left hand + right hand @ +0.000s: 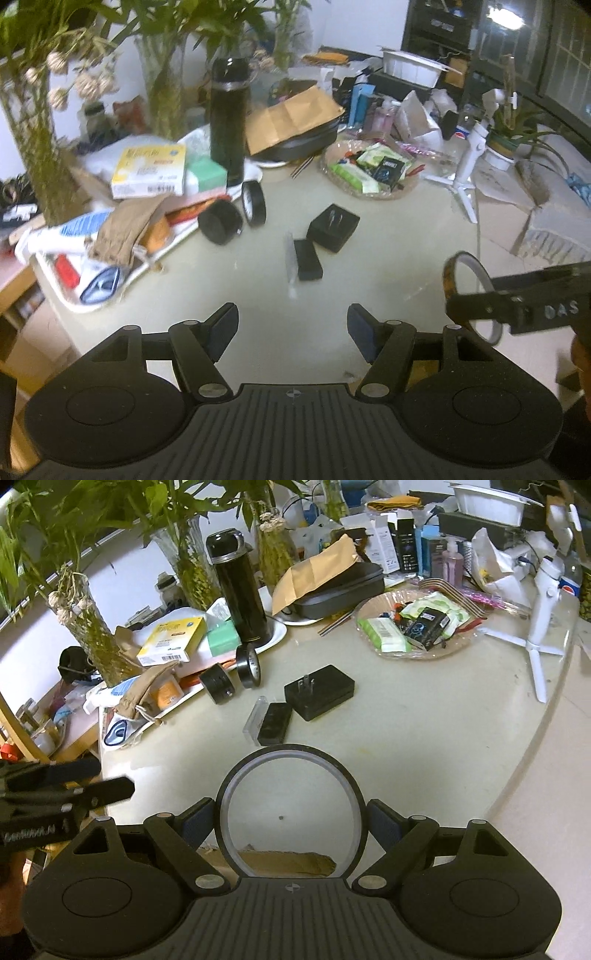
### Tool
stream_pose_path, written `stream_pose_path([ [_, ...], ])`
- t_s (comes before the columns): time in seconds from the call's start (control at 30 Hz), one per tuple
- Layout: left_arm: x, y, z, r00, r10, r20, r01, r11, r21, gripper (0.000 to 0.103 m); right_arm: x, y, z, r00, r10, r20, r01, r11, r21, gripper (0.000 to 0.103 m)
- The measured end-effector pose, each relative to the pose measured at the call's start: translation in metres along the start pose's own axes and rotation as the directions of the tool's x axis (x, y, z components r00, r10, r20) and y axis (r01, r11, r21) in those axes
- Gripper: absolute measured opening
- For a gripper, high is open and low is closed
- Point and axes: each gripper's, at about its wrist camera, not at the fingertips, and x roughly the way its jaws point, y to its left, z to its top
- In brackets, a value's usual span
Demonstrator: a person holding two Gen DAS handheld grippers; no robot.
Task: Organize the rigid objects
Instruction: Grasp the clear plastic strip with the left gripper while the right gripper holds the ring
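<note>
Two black grippers hang over the pale round table (424, 716): the right gripper (291, 825) clamps a thin ring-shaped roll of amber tape (258, 766) between its pads, lifted off the tabletop, while the left gripper (293, 328) stands apart and empty.

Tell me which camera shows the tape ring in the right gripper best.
The right wrist view: the tape ring faces the lens as a full circle, clamped between the right gripper pads. The left wrist view shows the ring only edge-on at the frame's right side, partly hidden behind that gripper's finger.
</note>
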Motion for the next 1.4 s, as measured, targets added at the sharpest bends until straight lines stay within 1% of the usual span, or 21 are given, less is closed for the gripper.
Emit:
stream_pose_path([
  [0.23,0.036,0.008,0.013,0.999,0.003,-0.052,-0.003,1.000,-0.001,0.064,-0.011,-0.006,-0.004,1.000,-0.025,0.019,0.025,1.000,0.014,0.089],
  [0.33,0.049,0.011,0.019,0.998,-0.008,-0.063,0.008,1.000,-0.003,0.064,-0.012,-0.006,-0.005,1.000,-0.021,0.020,0.021,1.000,0.008,0.089],
  [0.43,0.061,0.016,0.027,0.997,-0.029,-0.073,0.027,0.999,-0.027,0.064,-0.010,-0.004,-0.004,1.000,-0.019,0.015,0.019,1.000,0.000,0.089],
  [0.6,0.082,0.019,0.035,0.996,-0.039,-0.076,0.038,0.999,-0.021,0.062,-0.007,-0.003,-0.004,1.000,-0.010,0.004,0.010,1.000,-0.008,0.089],
  [0.7,0.098,0.021,0.040,0.994,-0.053,-0.096,0.050,0.998,-0.034,0.054,-0.005,-0.001,-0.004,1.000,-0.004,-0.003,0.004,1.000,-0.015,0.089],
  [0.83,0.117,0.021,0.044,0.992,-0.054,-0.114,0.051,0.998,-0.027,0.052,-0.003,0.000,-0.004,1.000,0.001,-0.009,-0.001,1.000,-0.018,0.089],
  [0.93,0.132,0.021,0.045,0.989,-0.042,-0.142,0.039,0.999,-0.025,0.046,-0.001,0.000,-0.003,1.000,0.002,-0.016,-0.002,1.000,-0.016,0.089],
  [1.0,0.140,0.021,0.047,0.987,-0.035,-0.158,0.031,0.999,-0.028,0.045,-0.001,0.000,-0.003,1.000,0.004,-0.014,-0.004,1.000,-0.017,0.089],
  [1.17,0.158,0.023,0.051,0.982,-0.062,-0.178,0.049,0.996,-0.073,0.043,0.000,0.000,-0.002,1.000,0.019,-0.016,-0.019,1.000,-0.010,0.089],
  [1.2,0.161,0.023,0.052,0.981,-0.066,-0.183,0.052,0.995,-0.080,0.042,0.000,0.000,-0.002,1.000,0.023,-0.020,-0.023,1.000,-0.008,0.089],
  [1.23,0.163,0.023,0.052,0.980,-0.068,-0.186,0.053,0.995,-0.085,0.039,0.000,0.000,-0.002,0.999,0.026,-0.020,-0.026,1.000,-0.007,0.089],
  [1.4,0.175,0.025,0.054,0.975,-0.089,-0.204,0.067,0.991,-0.115,0.036,0.000,0.002,-0.001,0.999,0.048,-0.023,-0.048,0.999,-0.003,0.089],
])
